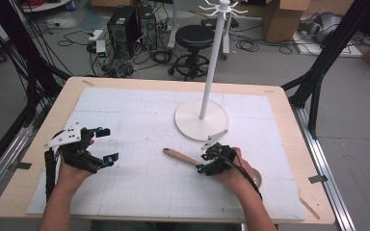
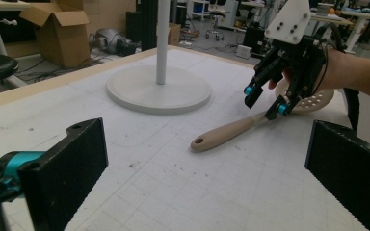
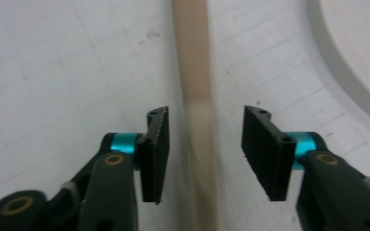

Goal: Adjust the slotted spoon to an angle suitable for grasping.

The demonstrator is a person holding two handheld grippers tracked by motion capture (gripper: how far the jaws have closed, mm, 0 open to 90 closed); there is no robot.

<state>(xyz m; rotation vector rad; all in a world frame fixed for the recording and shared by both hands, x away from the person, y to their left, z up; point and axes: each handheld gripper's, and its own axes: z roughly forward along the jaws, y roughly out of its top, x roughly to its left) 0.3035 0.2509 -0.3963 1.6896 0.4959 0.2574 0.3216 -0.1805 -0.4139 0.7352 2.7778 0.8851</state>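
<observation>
1. Spoon: a wooden spoon with holes in its bowl lies flat on the white mat that covers the bench. It is nearer the front edge than the back edge, and a bit right of the middle. Its handle end, with a small hole in it, points toward the left side.

2. Right gripper: it sits over the spoon, close to where the handle meets the bowl. Its two black pads stand apart, one on each side of the handle. There is a gap on both sides, so nothing is pinched. The spoon is let go and rests on the mat.

3. Left gripper: it is near the left edge of the bench, well apart from the spoon. Its pads are spread wide and nothing is between them. In the left gripper view it looks across the mat at the spoon and the right gripper.

4. Stand: a white stand with a round flat base and a tall pole sits past the spoon, toward the back edge. The base is near the right gripper but does not touch the spoon.

5. Hands: one of the person's hands holds each gripper, coming in over the front edge.
</observation>
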